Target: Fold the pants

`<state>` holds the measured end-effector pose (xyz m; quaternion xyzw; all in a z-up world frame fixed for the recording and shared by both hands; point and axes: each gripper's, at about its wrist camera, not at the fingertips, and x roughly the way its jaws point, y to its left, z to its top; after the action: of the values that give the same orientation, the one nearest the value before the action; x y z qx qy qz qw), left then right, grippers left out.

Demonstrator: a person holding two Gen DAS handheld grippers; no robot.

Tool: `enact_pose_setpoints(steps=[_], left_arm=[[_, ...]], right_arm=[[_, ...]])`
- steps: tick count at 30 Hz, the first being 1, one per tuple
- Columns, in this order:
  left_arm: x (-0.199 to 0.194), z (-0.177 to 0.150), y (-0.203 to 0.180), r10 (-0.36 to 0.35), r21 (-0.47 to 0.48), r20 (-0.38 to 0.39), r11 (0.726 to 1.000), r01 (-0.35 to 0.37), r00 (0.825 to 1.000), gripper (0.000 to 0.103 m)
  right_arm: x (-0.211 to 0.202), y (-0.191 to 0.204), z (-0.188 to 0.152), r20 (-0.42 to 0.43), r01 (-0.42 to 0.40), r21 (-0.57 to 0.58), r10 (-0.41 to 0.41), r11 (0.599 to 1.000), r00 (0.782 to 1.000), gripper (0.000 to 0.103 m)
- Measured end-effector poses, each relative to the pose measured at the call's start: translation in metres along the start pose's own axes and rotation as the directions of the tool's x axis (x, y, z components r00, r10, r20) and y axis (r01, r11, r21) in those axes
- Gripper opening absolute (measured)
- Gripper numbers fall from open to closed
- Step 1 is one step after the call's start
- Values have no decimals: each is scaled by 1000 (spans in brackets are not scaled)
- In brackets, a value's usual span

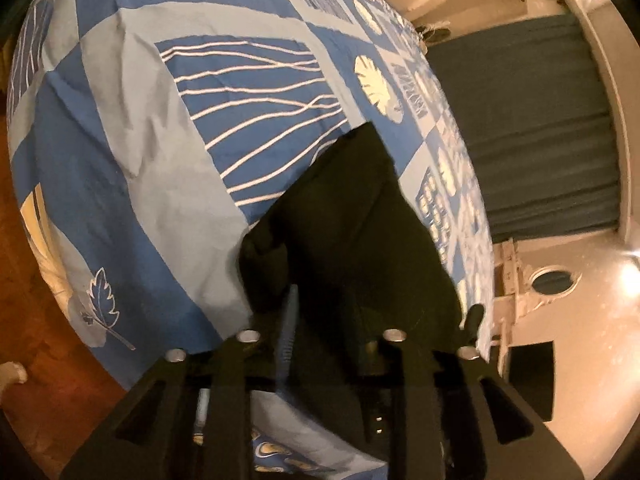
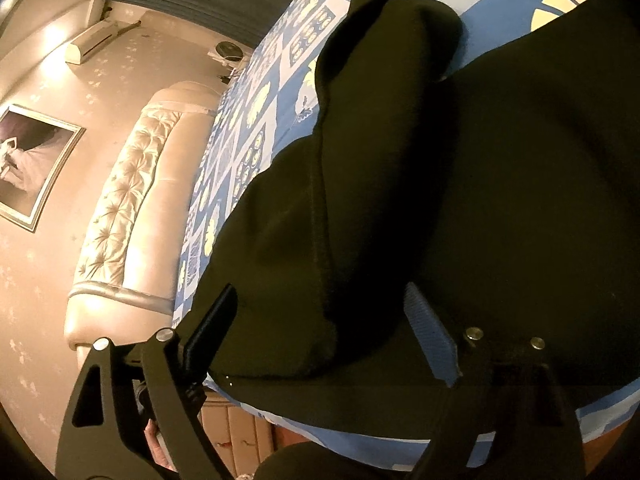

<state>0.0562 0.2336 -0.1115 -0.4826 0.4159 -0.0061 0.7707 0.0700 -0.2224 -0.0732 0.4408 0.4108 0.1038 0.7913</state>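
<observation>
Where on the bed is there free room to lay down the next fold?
Free: the wide stretch of blue patterned bedspread left of the black pants, out toward the bed's edge over the wooden floor. Crowded: the near edge, where pants cover the bedspread between both tools.

Black pants [image 1: 352, 216], blue leaf-patterned bedspread [image 1: 168, 160]

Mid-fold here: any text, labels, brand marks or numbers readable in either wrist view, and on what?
None can be read.
Black pants: no tag, label or logo shows in either view.
Blue bedspread: only leaf, shell and line patterns; the blocky white marks near its far edge look like a print and are too blurred to read as letters.
Framed picture on the wall: an image only, no caption visible.
Wall air conditioner: any marking is too small to tell.
</observation>
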Motion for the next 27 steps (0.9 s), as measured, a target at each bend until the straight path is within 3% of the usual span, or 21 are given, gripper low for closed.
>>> enact_pose_setpoints(steps=[4,11,14,15,16,17,18,19,21,27], left_arm=[[-9,-1,-3,-27,4,47,1000,27,999,55],[9,7,-19,12,45,53,999,-15,999,55],[11,9,-20,38,35,44,999,-40,998,47],[11,9,-19,50,34,40,998,-51,998,37],[10,10,-17,62,25,39,998,-63,997,28],[8,10,-14,64,14,38,998,-65,997,25],[7,11,-10,63,2,34,998,-63,997,18],[7,13,-5,60,-13,29,998,-60,998,16],[9,14,0,61,-20,11,998,-61,998,13],[-4,11,-12,68,16,35,998,-69,997,12]], right_arm=[[1,0,-2,-6,2,-19,-2,1000,1000,86],[1,0,-3,7,4,-22,-4,1000,1000,86],[2,2,-2,2,20,-31,-20,999,1000,85],[2,3,-1,2,33,-39,-32,999,999,80],[3,3,0,0,46,-47,-46,998,999,68],[5,2,1,-8,54,-49,-54,997,998,61],[9,1,2,-19,62,-50,-63,997,998,47],[12,-3,3,-28,81,-53,-82,995,996,31],[13,-8,5,-31,85,-45,-87,995,996,16],[-13,4,-1,11,15,-56,-15,998,1000,11]])
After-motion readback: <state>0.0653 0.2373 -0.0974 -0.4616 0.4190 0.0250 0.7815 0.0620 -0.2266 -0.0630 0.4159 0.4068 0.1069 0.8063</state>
